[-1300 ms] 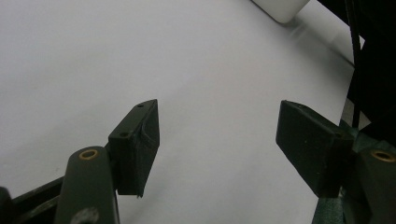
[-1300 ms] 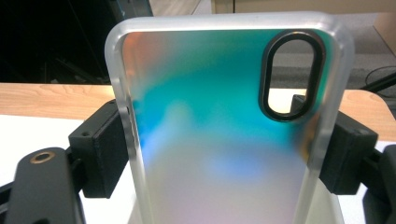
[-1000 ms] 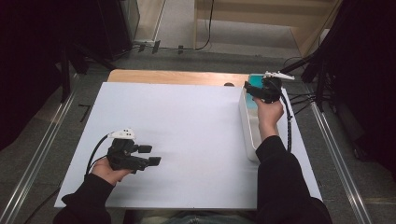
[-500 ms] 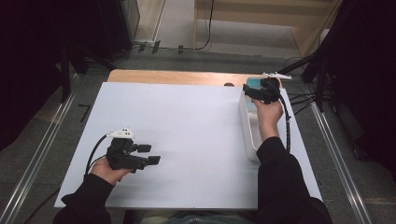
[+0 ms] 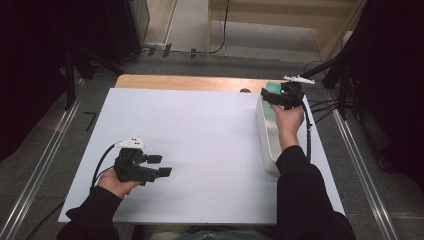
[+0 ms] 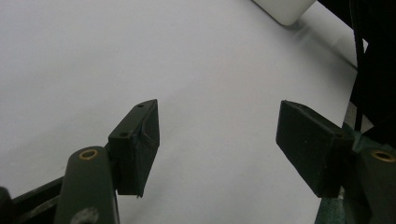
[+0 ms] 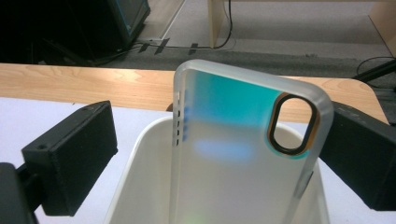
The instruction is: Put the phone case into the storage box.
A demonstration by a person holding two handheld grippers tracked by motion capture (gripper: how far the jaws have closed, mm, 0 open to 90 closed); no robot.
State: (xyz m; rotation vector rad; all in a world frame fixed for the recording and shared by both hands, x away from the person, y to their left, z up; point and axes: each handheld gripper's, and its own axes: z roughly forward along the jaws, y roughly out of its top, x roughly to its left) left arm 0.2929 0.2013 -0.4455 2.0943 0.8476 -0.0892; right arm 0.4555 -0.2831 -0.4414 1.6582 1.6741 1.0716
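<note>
Phone case released over the white bin

The phone case stands upright in the white bin at the counter's right edge, between the right gripper's just-opened jaws. The left gripper, jaws spread and empty, is kept far away.

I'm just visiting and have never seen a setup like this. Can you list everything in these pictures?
board: one, white, covers the table top
table: one, light wood, its far edge shows beyond the board
bin: one, white, long, at the board's right edge
phone case: one, frosted with a teal sheen, upright in the bin's far end
hands: two, in black sleeves, left and right
left tongs: one, black, open and empty, near left of the board
right tongs: one, black, over the bin; jaws have just been opening, with the case between them
</note>
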